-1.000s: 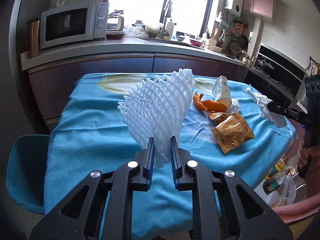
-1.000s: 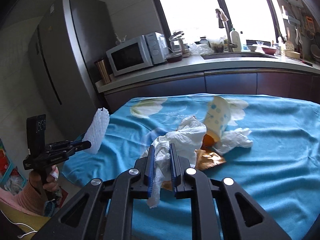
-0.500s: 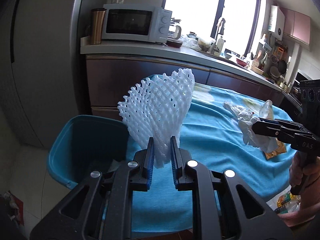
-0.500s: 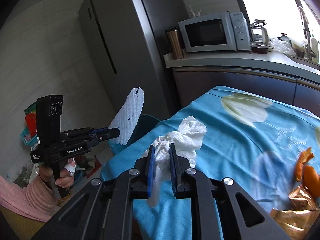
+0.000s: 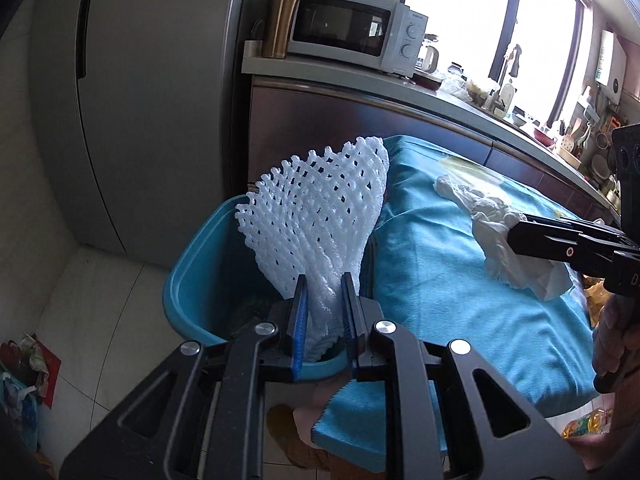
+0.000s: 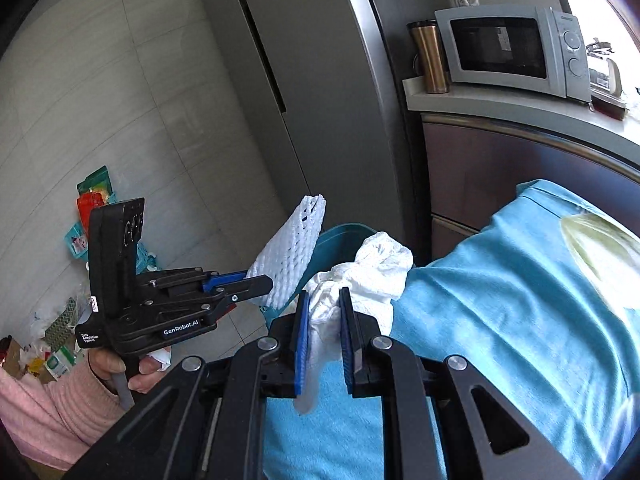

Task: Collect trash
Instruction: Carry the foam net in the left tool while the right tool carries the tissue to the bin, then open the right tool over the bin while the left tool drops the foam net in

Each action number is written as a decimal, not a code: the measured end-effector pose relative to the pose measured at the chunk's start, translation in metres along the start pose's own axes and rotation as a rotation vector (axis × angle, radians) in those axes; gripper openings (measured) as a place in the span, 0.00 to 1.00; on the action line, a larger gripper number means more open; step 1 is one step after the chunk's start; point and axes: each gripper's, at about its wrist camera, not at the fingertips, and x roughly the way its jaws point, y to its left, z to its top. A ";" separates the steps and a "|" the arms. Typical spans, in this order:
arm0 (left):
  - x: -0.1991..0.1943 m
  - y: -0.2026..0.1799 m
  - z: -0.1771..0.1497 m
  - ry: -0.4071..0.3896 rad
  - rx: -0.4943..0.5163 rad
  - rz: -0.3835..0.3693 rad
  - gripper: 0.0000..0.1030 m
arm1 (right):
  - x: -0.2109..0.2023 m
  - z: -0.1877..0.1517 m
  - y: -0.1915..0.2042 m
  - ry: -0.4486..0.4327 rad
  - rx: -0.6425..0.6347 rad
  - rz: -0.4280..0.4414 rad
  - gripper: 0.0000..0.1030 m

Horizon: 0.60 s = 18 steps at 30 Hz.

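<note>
Both tongs have swung left off the blue-clothed table (image 5: pixel 460 280) toward the teal bin (image 5: pixel 192 280) beside the grey fridge (image 6: pixel 304 92). Left tongs (image 5: pixel 323 312) stay clamped on the white foam net (image 5: pixel 316 220), now above the bin; right tongs (image 6: pixel 323 332) pinch crumpled white tissue (image 6: pixel 372 272) over the table's left edge.

A home kitchen: fridge (image 5: pixel 132 112), microwave (image 5: pixel 356 32), counter (image 5: pixel 420 92) and sink tap (image 5: pixel 514 58).

You see a microwave (image 5: pixel 352 34) and a metal mug (image 5: pixel 280 24) on the counter (image 5: pixel 360 84), beside the refrigerator (image 5: pixel 160 100).
</note>
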 end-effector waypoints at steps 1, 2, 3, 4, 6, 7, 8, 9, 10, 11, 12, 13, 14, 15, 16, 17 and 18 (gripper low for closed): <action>0.003 0.001 0.000 0.006 -0.003 0.004 0.16 | 0.005 0.001 0.001 0.007 0.000 0.004 0.13; 0.006 0.004 0.000 0.012 -0.005 0.007 0.16 | 0.010 0.003 0.002 0.014 -0.001 0.007 0.13; 0.009 0.006 -0.001 0.018 -0.006 0.011 0.16 | 0.016 0.005 0.003 0.022 0.001 0.013 0.13; 0.013 0.008 -0.002 0.025 -0.008 0.015 0.16 | 0.021 0.006 0.003 0.029 0.001 0.016 0.13; 0.020 0.010 -0.002 0.040 -0.014 0.023 0.17 | 0.032 0.009 0.004 0.045 0.000 0.020 0.13; 0.024 0.011 -0.003 0.047 -0.016 0.024 0.17 | 0.038 0.011 0.004 0.053 0.001 0.022 0.13; 0.027 0.012 -0.004 0.053 -0.019 0.027 0.17 | 0.043 0.012 0.004 0.061 0.001 0.022 0.13; 0.031 0.014 -0.004 0.061 -0.023 0.029 0.17 | 0.048 0.013 0.004 0.071 0.001 0.025 0.14; 0.034 0.015 -0.004 0.068 -0.027 0.031 0.17 | 0.054 0.014 0.004 0.082 0.005 0.028 0.14; 0.039 0.015 -0.003 0.075 -0.030 0.032 0.18 | 0.059 0.015 0.003 0.093 0.010 0.028 0.14; 0.042 0.017 -0.003 0.082 -0.036 0.033 0.18 | 0.065 0.016 0.001 0.105 0.016 0.030 0.14; 0.046 0.018 -0.005 0.088 -0.039 0.034 0.18 | 0.071 0.018 0.000 0.116 0.022 0.031 0.14; 0.050 0.019 -0.005 0.095 -0.040 0.038 0.19 | 0.076 0.018 -0.001 0.126 0.027 0.027 0.14; 0.053 0.020 -0.006 0.102 -0.042 0.041 0.19 | 0.081 0.018 -0.001 0.136 0.030 0.023 0.14; 0.057 0.021 -0.007 0.108 -0.043 0.043 0.19 | 0.087 0.020 -0.002 0.146 0.031 0.021 0.14; 0.061 0.022 -0.008 0.115 -0.044 0.049 0.19 | 0.093 0.021 -0.003 0.155 0.032 0.017 0.15; 0.064 0.022 -0.009 0.122 -0.046 0.053 0.20 | 0.098 0.021 -0.003 0.163 0.035 0.013 0.15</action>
